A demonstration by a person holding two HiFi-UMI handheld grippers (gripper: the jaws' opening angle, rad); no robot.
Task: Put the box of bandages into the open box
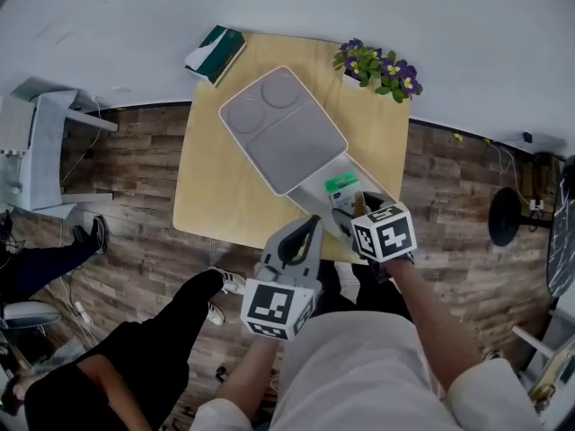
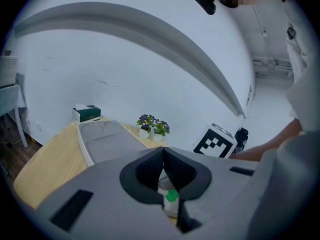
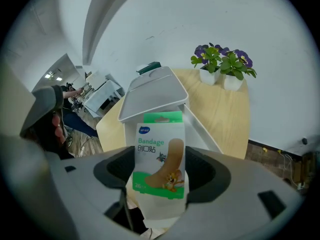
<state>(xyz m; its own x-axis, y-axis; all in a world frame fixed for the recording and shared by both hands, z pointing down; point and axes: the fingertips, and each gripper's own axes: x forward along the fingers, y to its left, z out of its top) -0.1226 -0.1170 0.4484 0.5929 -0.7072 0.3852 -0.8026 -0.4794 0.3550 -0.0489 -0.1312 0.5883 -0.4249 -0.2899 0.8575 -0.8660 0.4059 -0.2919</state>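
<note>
The box of bandages (image 3: 160,156), white and green with a cartoon print, stands upright between the pads of my right gripper (image 3: 162,164), which is shut on its two sides. In the head view it (image 1: 341,187) hangs over the open box's white base (image 1: 313,194) at the table's near right edge. The box's lid (image 1: 283,128), with two round dents, lies flat behind the base. My left gripper (image 1: 308,227) is shut and empty, just left of the base, at the table's near edge. In the left gripper view its tips (image 2: 163,149) meet, and the lid (image 2: 107,141) lies ahead.
A green tissue box (image 1: 216,52) sits at the table's far left corner, and a pot of purple flowers (image 1: 377,68) at the far right. A person in black (image 1: 108,366) sits on the floor at lower left. A grey cart (image 1: 36,146) stands left of the table.
</note>
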